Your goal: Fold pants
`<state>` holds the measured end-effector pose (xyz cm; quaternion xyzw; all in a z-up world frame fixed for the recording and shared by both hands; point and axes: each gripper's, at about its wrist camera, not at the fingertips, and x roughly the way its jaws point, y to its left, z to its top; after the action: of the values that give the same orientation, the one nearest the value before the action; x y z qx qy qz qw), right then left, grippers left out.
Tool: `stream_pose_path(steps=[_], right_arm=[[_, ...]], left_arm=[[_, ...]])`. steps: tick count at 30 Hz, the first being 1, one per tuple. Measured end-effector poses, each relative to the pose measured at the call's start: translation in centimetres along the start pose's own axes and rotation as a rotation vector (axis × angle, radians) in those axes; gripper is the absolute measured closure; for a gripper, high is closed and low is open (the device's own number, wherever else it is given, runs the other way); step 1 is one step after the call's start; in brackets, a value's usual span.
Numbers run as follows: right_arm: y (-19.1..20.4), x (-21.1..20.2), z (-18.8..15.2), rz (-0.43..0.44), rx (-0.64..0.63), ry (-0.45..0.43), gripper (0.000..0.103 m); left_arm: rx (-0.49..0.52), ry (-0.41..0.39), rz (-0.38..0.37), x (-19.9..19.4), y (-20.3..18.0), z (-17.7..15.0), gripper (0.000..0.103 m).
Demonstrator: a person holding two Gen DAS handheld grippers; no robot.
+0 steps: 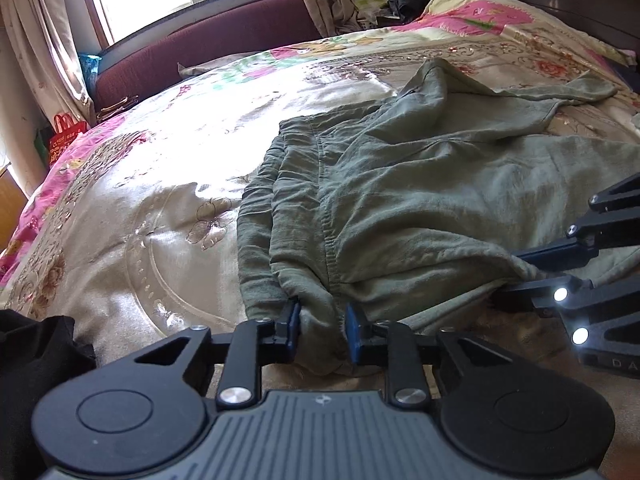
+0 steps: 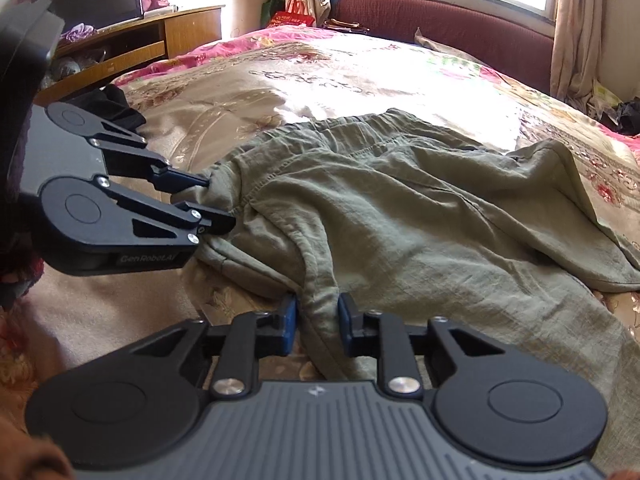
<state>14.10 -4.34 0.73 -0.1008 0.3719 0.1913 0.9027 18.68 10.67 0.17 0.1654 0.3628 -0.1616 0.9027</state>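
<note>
A: Where do the pants [image 1: 400,184] lie, and what holds them?

B: Olive pants, rumpled, on the bedspread [image 1: 160,200]. The waistband [image 2: 360,124] lies on the pants' far side, toward the maroon bench [image 2: 440,20]; the near edge faces the holder. Left gripper [image 1: 323,330]: blue pads [image 1: 294,324] pressed on a bunched fold of the near edge. Right gripper [image 2: 318,318]: pads likewise clamped on a ridge of the same edge, just beside the left gripper along it. In the right wrist view the left gripper's fingers [image 2: 192,180] bite the cloth at the pants' left side.

A: The step in hand?

B: Judged as securing two pinch points on the near edge before a lift or a pull to spread the cloth. Folding proper appears not yet begun; the legs are twisted over one another.

A: How is it done well?

B: Confirm that each pinch takes the pants only and not the bedspread beneath. Raise both grippers together and level, then draw them apart along the edge so the slack runs out. A gentle shake should let the overlapped leg [image 1: 560,96] fall free. Lay the pants flat again, away from the black garment [image 2: 116,108] near the left gripper.

A: The hazard?

B: Thin bunched cloth may slip from a shallow pinch; an uneven lift would deepen the twist.
</note>
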Motion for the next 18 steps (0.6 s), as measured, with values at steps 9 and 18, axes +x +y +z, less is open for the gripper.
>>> stream_pose_path(steps=[9, 18], right_arm=[[6.0, -3.2, -1.9, 0.198, -0.053, 0.035, 0.091], [12.4, -5.4, -3.3, 0.343, -0.13, 0.01, 0.068]], left_arm=[[-0.104, 0.083, 0.067, -5.7, 3.6, -6.0, 0.082], [-0.229, 0.125, 0.184, -11.6, 5.8, -10.9, 0.078]])
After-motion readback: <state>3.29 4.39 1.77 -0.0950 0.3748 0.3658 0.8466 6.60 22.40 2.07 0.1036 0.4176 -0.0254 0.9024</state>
